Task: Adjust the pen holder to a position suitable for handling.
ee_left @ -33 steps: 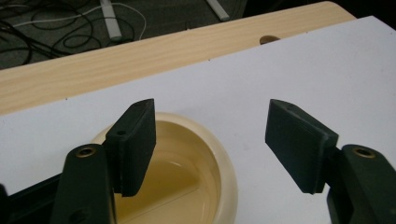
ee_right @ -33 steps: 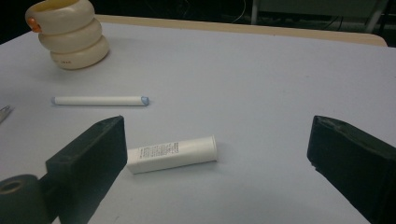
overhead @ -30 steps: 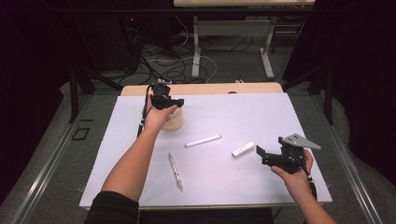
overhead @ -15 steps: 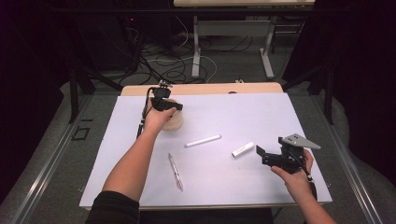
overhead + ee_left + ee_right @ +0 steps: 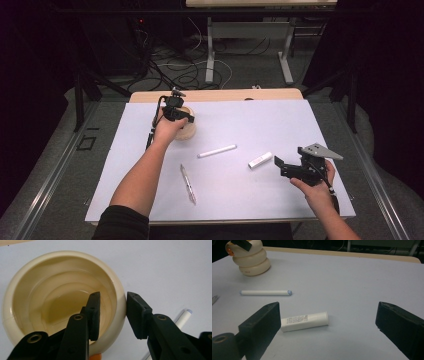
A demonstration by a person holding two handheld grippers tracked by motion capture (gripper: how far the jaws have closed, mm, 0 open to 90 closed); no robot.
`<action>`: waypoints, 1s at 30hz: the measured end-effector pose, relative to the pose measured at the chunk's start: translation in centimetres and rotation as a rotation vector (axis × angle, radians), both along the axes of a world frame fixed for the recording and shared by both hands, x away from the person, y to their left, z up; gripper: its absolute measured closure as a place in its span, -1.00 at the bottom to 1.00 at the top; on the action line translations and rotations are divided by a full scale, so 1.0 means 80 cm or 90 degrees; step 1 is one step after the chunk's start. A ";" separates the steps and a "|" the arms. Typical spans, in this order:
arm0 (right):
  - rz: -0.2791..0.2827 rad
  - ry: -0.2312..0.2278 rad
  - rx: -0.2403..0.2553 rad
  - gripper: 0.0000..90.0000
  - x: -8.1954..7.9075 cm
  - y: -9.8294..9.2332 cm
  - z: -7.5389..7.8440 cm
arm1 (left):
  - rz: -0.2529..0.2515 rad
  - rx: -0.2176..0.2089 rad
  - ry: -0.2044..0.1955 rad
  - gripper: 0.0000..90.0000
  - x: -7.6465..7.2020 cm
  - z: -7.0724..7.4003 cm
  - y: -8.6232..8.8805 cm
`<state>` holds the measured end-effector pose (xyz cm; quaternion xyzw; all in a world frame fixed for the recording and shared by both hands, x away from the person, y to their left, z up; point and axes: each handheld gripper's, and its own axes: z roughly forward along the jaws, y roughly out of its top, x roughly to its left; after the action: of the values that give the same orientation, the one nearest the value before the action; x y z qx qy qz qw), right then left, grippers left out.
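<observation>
Straddling the rim of a cream bowl (image 5: pixel 62 302), the left hand-held gripper (image 5: pixel 112 312) had one jaw inside the bowl and the other outside its wall; its jaws had just been closing on that wall, the outer pad touching it while a thin gap seemed to remain at the inner one, so a firm clamp could not be told. In the high view the same left hand-held gripper (image 5: pixel 176 114) sat over the bowl (image 5: pixel 186 131) near the far left of the white table (image 5: pixel 280 125). The right hand-held gripper (image 5: pixel 328 322) hung low above the table with its jaws wide apart and nothing between them, a short white tube (image 5: pixel 304 321) lying just ahead of its left jaw. Farther ahead of that gripper lay a long white stick with a bluish tip (image 5: pixel 265 292), and beyond it the bowl. In the high view a pen (image 5: pixel 188 184) lay between the two forearms, nearer the left one.
</observation>
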<state>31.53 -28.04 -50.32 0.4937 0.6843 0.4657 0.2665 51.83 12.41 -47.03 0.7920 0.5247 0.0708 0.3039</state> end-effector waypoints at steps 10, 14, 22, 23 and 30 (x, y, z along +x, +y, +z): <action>0.007 0.010 0.002 -0.85 0.000 0.000 -0.001 | -0.017 0.006 -0.002 0.59 0.000 -0.001 -0.004; 0.004 0.015 -0.001 -0.85 0.000 0.000 0.000 | -0.026 0.018 -0.012 0.61 -0.001 0.000 -0.005; 0.005 0.012 0.000 -0.85 0.001 0.000 -0.001 | -0.036 0.023 -0.019 0.72 -0.001 0.000 -0.007; 0.005 0.012 0.000 -0.85 0.001 0.000 -0.001 | -0.036 0.023 -0.019 0.73 -0.001 0.000 -0.007; 0.005 0.013 0.003 -0.85 0.001 0.000 -0.001 | -0.044 0.025 -0.015 0.74 -0.001 0.001 -0.007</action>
<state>31.61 -28.07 -50.42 0.4963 0.6880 0.4631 0.2567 51.72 11.88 -46.99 0.8144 0.4922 0.0801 0.2966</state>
